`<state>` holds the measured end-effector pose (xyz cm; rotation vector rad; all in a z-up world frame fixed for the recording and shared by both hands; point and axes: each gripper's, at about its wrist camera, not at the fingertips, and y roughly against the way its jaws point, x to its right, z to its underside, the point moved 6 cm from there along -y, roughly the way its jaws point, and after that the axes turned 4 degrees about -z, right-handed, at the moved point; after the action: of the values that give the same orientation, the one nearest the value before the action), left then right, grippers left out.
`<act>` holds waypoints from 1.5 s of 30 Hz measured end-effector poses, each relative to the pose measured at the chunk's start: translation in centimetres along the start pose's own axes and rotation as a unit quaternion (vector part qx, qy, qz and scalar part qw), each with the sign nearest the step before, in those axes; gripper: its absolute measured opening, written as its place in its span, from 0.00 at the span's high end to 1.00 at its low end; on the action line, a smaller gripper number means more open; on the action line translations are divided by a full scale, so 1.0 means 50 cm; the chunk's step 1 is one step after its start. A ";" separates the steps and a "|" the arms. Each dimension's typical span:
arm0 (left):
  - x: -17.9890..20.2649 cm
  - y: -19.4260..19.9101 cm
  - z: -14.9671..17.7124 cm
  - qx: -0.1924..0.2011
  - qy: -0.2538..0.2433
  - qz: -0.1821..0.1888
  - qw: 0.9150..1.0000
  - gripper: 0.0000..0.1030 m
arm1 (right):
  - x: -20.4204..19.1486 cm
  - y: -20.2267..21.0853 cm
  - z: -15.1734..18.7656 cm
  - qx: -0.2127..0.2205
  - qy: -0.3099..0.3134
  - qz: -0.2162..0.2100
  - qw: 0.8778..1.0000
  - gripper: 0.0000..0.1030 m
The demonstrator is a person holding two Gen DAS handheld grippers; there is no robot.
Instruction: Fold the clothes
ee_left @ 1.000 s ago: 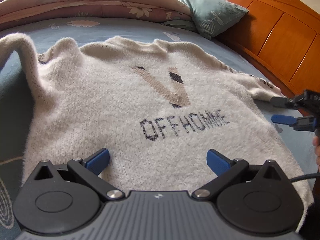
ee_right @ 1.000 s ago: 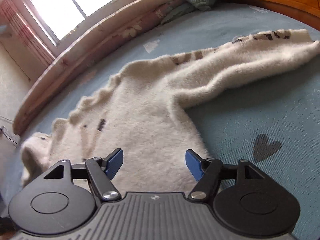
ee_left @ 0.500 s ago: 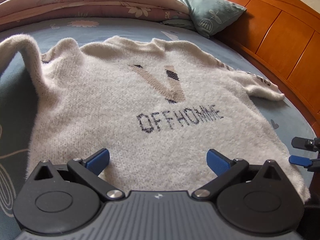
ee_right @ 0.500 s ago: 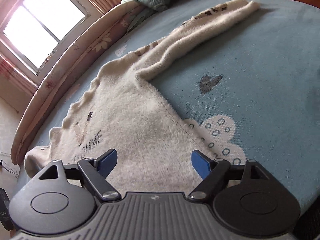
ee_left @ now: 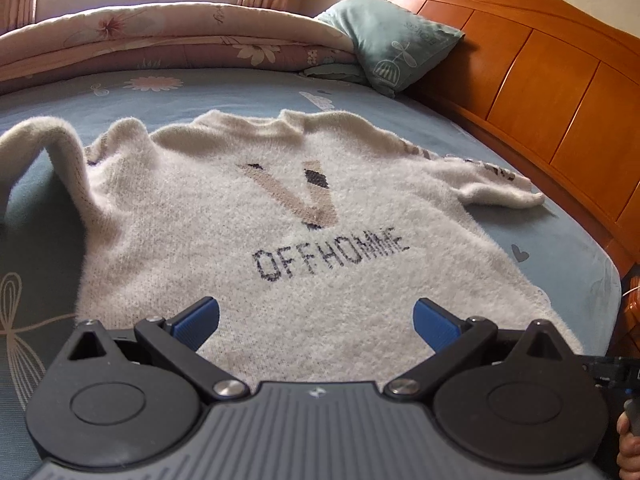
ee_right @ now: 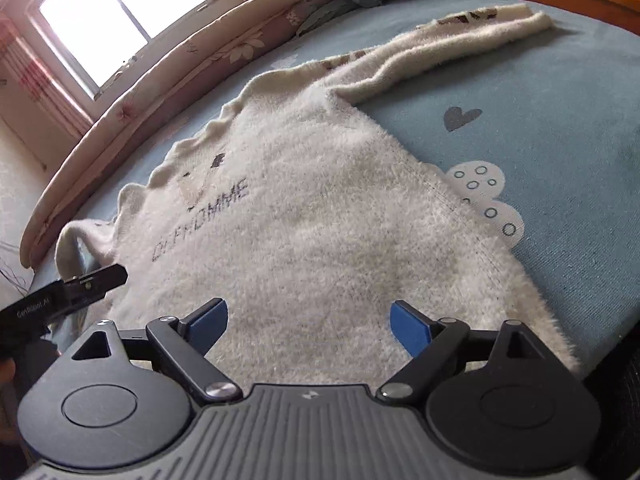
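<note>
The right gripper (ee_right: 308, 322) has come away from the sleeve (ee_right: 460, 46) near the headboard (ee_left: 540, 80) and now hovers over the sweater's (ee_left: 300, 240) hem, close to the bed's near edge. Its jaws have just been opening; they stand wide apart with nothing between them, only the fuzzy knit below. The left gripper (ee_left: 316, 316) is also open and empty, and has drawn back a little over the hem, so more of the bed (ee_left: 560, 240) shows beyond the sweater than a second ago.

The sweater lies face up in the middle of the bed, lettering showing, collar toward the quilt (ee_left: 180, 40) at the far edge. The sleeve on the headboard side is laid out straight toward that edge; the other sleeve (ee_left: 48, 148) arches up off the sheet at the opposite side, not yet flattened. A pillow (ee_left: 388, 40) leans in the far corner.

Judging by this, the spreading is nearly done and no fold has begun; both grippers seem placed to take the hem or to deal with the raised sleeve.

There are no containers in view.
</note>
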<state>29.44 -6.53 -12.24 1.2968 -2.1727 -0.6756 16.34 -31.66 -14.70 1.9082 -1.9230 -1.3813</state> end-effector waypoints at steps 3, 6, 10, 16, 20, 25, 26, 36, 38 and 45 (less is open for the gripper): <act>-0.005 0.007 -0.001 0.002 0.000 -0.006 1.000 0.01 | -0.045 -0.010 0.015 -0.009 0.051 0.001 0.999 0.11; -0.009 0.020 -0.006 0.011 0.000 -0.006 1.000 0.01 | -0.095 -0.026 0.034 -0.032 0.099 -0.008 0.994 0.11; -0.019 0.035 -0.014 0.022 0.004 -0.008 1.000 0.01 | -0.147 -0.052 0.071 -0.047 0.207 0.030 0.977 0.11; -0.025 0.049 -0.014 0.029 -0.002 -0.009 1.000 0.01 | -0.167 -0.076 0.131 -0.086 0.292 0.074 0.949 0.05; -0.023 0.033 -0.006 0.015 0.001 -0.012 1.000 0.01 | -0.164 -0.056 0.142 -0.119 0.294 0.047 0.947 0.02; 0.005 0.001 0.020 -0.010 -0.009 0.005 1.000 0.01 | -0.152 -0.057 0.146 -0.105 0.276 0.042 0.954 0.00; 0.011 -0.007 0.027 -0.017 -0.012 0.008 1.000 0.01 | -0.155 -0.058 0.149 -0.104 0.284 0.045 0.952 0.00; 0.020 -0.053 0.069 -0.061 0.003 0.048 0.997 0.01 | -0.155 -0.059 0.153 -0.085 0.295 0.039 0.951 0.00; 0.019 -0.054 0.071 -0.056 -0.003 0.052 0.997 0.01 | -0.155 -0.061 0.154 -0.080 0.299 0.039 0.950 0.00; 0.037 -0.060 0.073 -0.050 -0.045 0.031 0.997 0.01 | -0.141 -0.045 0.146 -0.100 0.299 0.022 0.949 0.00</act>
<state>28.25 -8.90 -16.56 1.1631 -2.2105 -0.8208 14.86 -21.56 -16.82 1.8784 -1.4599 -0.8070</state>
